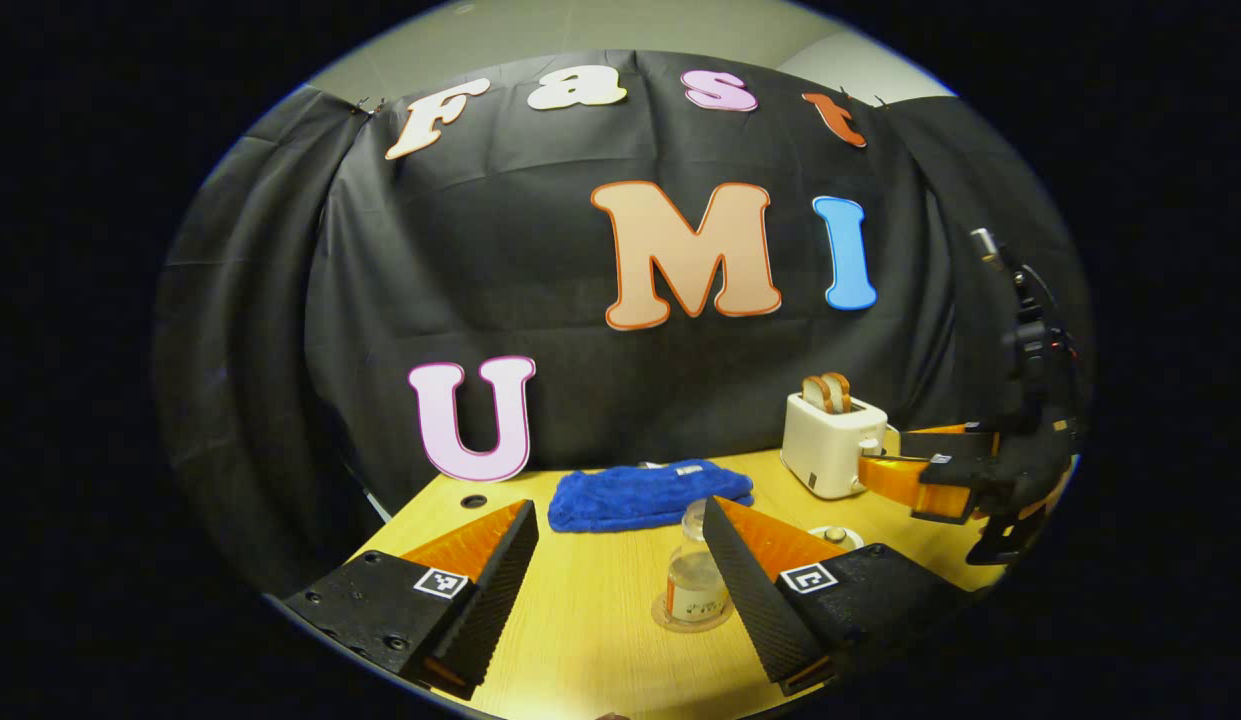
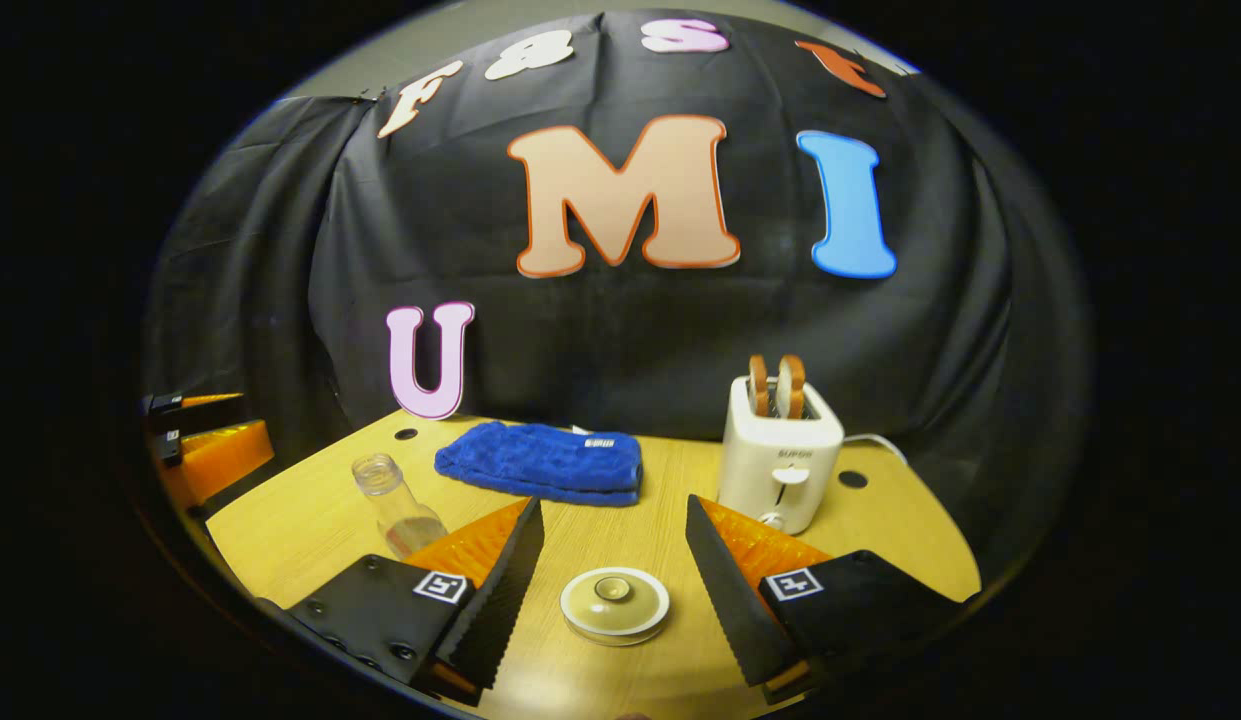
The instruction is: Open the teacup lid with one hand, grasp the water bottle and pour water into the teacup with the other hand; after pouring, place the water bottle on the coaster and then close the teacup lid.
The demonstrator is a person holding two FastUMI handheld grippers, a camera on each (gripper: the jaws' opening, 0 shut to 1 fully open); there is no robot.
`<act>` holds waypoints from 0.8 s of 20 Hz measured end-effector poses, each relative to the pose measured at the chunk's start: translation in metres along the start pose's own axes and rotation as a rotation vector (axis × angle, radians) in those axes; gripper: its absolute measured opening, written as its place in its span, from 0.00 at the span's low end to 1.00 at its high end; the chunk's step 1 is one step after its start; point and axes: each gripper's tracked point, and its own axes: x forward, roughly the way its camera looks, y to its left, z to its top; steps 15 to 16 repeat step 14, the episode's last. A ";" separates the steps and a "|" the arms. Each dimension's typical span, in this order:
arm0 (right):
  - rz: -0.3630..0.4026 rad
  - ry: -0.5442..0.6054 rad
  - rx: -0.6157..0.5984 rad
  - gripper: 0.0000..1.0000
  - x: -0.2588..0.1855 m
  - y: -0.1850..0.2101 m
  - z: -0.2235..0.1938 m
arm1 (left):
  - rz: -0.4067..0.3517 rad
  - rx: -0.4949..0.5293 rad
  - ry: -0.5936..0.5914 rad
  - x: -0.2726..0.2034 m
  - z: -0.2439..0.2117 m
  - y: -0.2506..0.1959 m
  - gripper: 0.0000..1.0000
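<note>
Left gripper view: left gripper [image 1: 620, 560] hangs over the wooden table [image 1: 590, 640] with its jaws wide apart and nothing between them; the water bottle [image 1: 696, 575] stands upright on the round coaster [image 1: 670, 622], uncapped and holding a little water, just beside the inner face of this gripper's right-hand finger [image 1: 750, 585] and partly hidden by it, though contact cannot be told. Behind lie a blue towel [image 1: 645, 495] and a white toaster [image 1: 830, 445] with two slices of bread up; the right gripper [image 1: 925, 470] shows at the far right edge, and the lid knob peeps past the finger. Right gripper view: right gripper [image 2: 615, 560] with jaws likewise apart and empty, the teacup lid [image 2: 615, 604] seated flat on the teacup directly between and below the fingertips. Bottle [image 2: 392, 505] stands well to the left, towel [image 2: 540, 462] behind, toaster [image 2: 780, 450] just to the right, nearest obstacle to the right finger. Judgement: with lid on and bottle on the coaster, either nothing has begun or all is complete; the pictures alone cannot settle which
</note>
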 end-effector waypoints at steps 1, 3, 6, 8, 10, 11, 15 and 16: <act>-0.014 -0.035 -0.006 0.89 -0.013 -0.002 0.014 | 0.003 -0.005 -0.021 0.004 0.010 0.000 0.96; -0.057 -0.089 -0.002 0.91 -0.036 -0.012 0.033 | 0.009 -0.014 -0.066 0.008 0.025 -0.002 0.96; -0.098 -0.150 0.022 0.89 -0.066 -0.017 0.049 | 0.015 -0.014 -0.103 0.010 0.037 -0.009 0.96; -0.095 -0.174 0.042 0.92 -0.075 -0.013 0.054 | 0.009 -0.030 -0.125 0.007 0.043 -0.018 0.96; -0.080 -0.181 0.043 0.89 -0.077 -0.010 0.057 | -0.005 -0.035 -0.124 0.006 0.044 -0.024 0.96; -0.079 -0.178 0.037 0.89 -0.076 -0.011 0.057 | -0.009 -0.038 -0.123 0.006 0.044 -0.026 0.96; -0.076 -0.173 0.039 0.92 -0.071 -0.011 0.059 | -0.006 -0.034 -0.127 0.006 0.049 -0.023 0.96; -0.076 -0.173 0.039 0.92 -0.071 -0.011 0.059 | -0.006 -0.034 -0.127 0.006 0.049 -0.023 0.96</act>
